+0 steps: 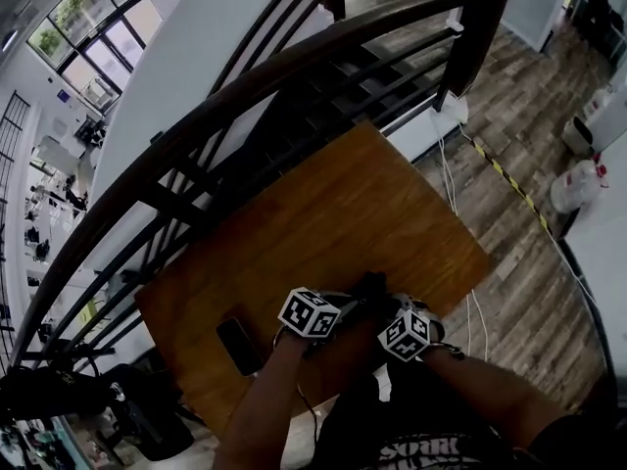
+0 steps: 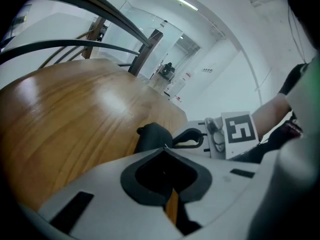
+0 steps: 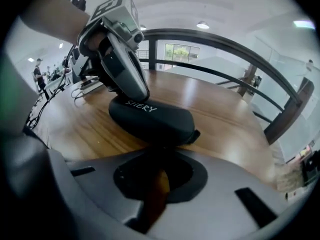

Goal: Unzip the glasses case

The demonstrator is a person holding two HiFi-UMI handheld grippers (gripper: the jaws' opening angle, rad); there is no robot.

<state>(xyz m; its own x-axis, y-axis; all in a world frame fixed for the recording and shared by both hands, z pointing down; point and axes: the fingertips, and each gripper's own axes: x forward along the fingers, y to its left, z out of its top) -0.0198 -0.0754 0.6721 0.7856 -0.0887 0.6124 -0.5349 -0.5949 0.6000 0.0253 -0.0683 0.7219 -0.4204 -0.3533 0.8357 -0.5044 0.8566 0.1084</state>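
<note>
The black glasses case (image 1: pixel 370 287) lies near the front edge of the wooden table (image 1: pixel 333 204), with both grippers at it. In the right gripper view the case (image 3: pixel 152 118) is closed, bears white lettering, and has a small tab (image 3: pixel 196 134) at its right end. My left gripper (image 3: pixel 138 91) presses down on its far left end with jaws together. In its own view the left gripper (image 2: pixel 165 147) is closed right at the case (image 2: pixel 152 136). My right gripper (image 3: pixel 161 151) is closed at the case's near edge; what sits between its tips is hidden.
A dark phone (image 1: pixel 238 346) lies on the table left of the grippers. A curved dark railing (image 1: pixel 245 96) runs along the table's far and left sides. White cables (image 1: pixel 456 174) hang off the right corner to the wood floor, where white containers (image 1: pixel 578 184) stand.
</note>
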